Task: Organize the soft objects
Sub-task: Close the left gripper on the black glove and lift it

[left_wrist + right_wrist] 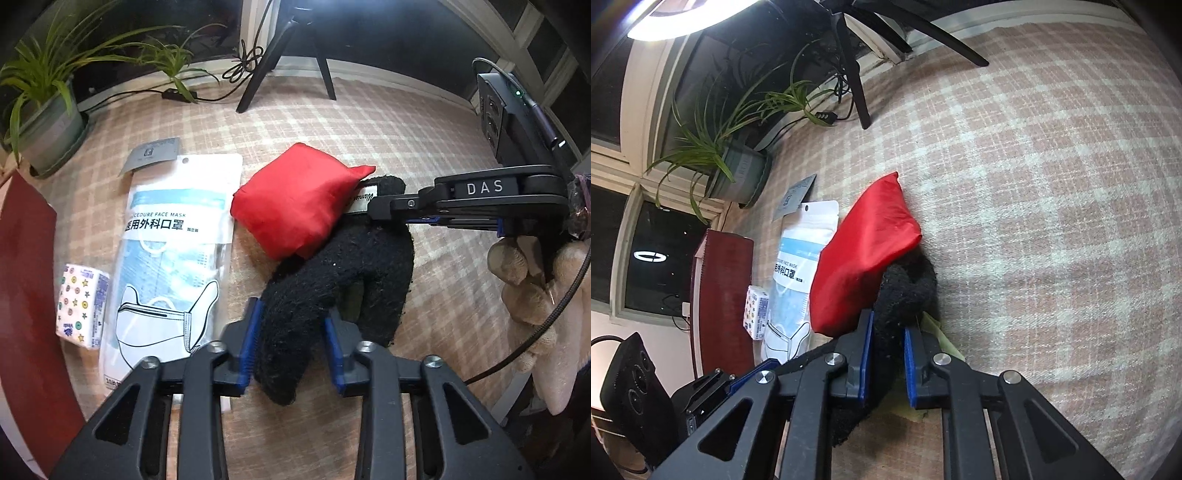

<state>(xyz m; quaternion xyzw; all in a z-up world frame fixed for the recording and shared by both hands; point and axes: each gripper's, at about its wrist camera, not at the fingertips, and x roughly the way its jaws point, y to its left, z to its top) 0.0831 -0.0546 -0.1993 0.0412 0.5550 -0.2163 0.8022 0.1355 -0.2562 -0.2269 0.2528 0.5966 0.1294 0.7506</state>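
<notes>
In the left wrist view, the left gripper (291, 343) reaches forward over a pink and cream checked cloth (369, 125) that covers the worktop. Its two blue-padded jaws stand partly open with one end of a fuzzy black sock (332, 280) between them; the left pad touches the fabric, but I cannot tell whether the right one does. The sock lies in a folded loop near the middle of the cloth. A red fabric pouch (295, 201) rests on the far end of the sock, partly covering a white label sewn there. From the right edge, the right gripper (373, 208), held by a gloved hand (535, 280), reaches in sideways to that same far end. Just left of the pouch lies a flat packet of surgical face masks (173, 254), with a small tissue pack (81, 306) beside it toward the left edge and a grey card (153, 155) tucked under its far end. A dark red box (26, 295) stands at the left edge, a potted plant (48, 110) sits at the far left corner, and tripod legs (284, 59) rise at the far edge. In the right wrist view, the right gripper (888, 360) has its jaws narrowly open around a thick fold of the black sock (905, 295), pads close to the fabric on both sides. The red pouch (860, 258) leans on the sock just beyond the fingertips, with the mask packet (798, 273) and tissue pack (755, 312) to its left.
</notes>
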